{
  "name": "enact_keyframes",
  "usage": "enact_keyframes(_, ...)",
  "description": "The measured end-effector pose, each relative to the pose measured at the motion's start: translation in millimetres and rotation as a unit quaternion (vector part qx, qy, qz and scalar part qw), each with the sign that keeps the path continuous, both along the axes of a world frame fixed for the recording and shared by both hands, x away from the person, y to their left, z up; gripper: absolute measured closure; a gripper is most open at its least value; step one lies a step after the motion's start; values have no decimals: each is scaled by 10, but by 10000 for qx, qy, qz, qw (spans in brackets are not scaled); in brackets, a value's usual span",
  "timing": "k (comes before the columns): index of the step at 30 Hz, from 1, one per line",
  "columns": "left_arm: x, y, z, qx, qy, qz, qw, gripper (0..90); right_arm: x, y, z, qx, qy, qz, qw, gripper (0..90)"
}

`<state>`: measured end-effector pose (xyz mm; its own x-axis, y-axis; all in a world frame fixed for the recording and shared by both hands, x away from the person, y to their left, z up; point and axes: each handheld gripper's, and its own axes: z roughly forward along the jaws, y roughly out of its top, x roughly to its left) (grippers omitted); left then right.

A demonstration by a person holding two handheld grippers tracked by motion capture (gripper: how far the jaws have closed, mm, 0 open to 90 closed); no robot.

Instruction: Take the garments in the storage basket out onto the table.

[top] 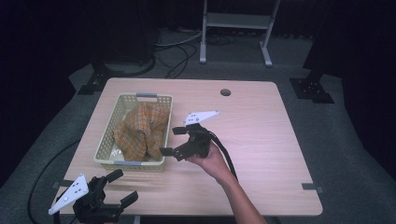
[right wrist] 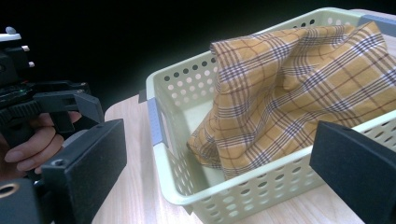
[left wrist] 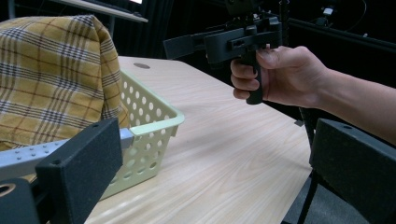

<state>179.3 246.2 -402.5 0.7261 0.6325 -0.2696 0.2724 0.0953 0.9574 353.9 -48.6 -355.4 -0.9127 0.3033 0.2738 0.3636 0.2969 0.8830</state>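
Right gripper (top: 171, 140) spread wide, empty, beside basket (top: 103, 144); left gripper (top: 122, 185) likewise released. Risk: a jaw snags the rim instead of plaid cloth (top: 141, 129), tipping the basket.

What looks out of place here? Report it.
Nothing is spilled or damaged. The yellow plaid cloth sits bunched in the pale green basket, heaped above its rim rather than lying flat. Both the left gripper and right gripper are open.

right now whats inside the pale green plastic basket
A crumpled yellow plaid cloth lies heaped inside the pale green perforated plastic basket, rising above its rim. Bare basket floor shows beside it; anything under the cloth is covered.
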Motion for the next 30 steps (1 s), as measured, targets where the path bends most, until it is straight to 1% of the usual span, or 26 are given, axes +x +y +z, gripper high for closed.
enact_keyframes(12,3,8,-5,3,13,18,10000,26,39,116,26,-29,-14,98,9999,37)
enact_keyframes(18,1,12,-4,-24,5,16,10000,26,60,155,1,-6,20,113,9999,37)
enact_keyframes(22,0,1,-3,-6,14,-4,10000,26,69,182,-13,-21,44,132,9999,37)
enact_keyframes(30,-2,7,1,-22,3,-4,10000,26,89,253,-20,-54,19,198,9998,37)
